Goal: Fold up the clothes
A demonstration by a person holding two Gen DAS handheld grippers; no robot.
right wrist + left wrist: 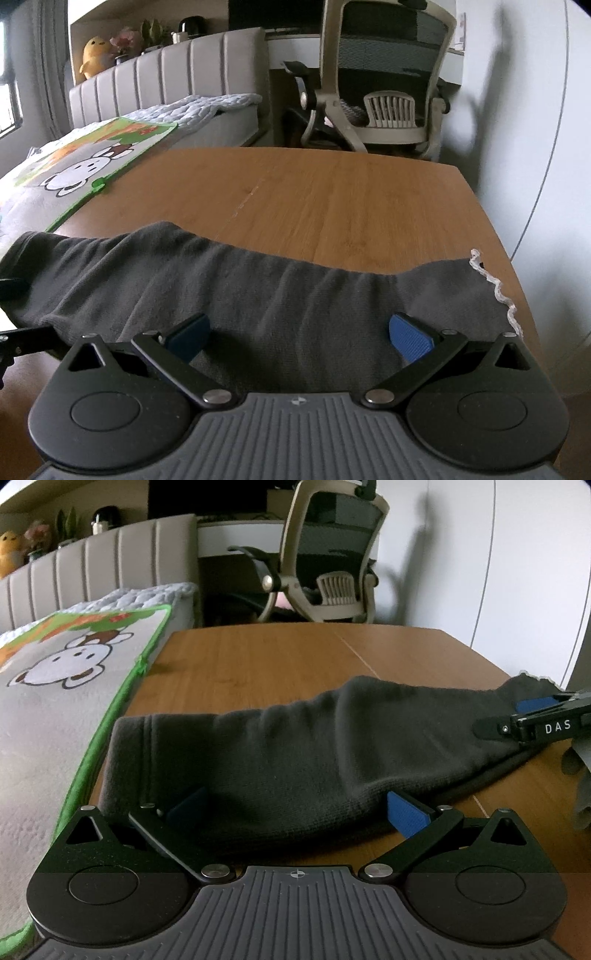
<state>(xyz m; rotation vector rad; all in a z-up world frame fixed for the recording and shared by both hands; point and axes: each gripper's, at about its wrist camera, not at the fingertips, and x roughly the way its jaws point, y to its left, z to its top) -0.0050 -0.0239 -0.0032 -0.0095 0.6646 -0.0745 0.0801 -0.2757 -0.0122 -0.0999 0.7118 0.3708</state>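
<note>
Both claws spread wide over the garment's near edge; nothing gripped.

Left claw point(297, 805) and right claw point(299, 334) each straddle the dark grey garment point(258, 291), pads apart. It lies on the table point(332, 195), long axis left–right, directly ahead of both claws. Cuffed end sits nearer the left claw, frilled end nearer the right.

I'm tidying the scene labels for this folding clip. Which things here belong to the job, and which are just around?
Job:
grey garment
left gripper, open
right gripper, open
table, the work surface

Just around:
cartoon blanket
bed
office chair
yellow plush toy
</note>
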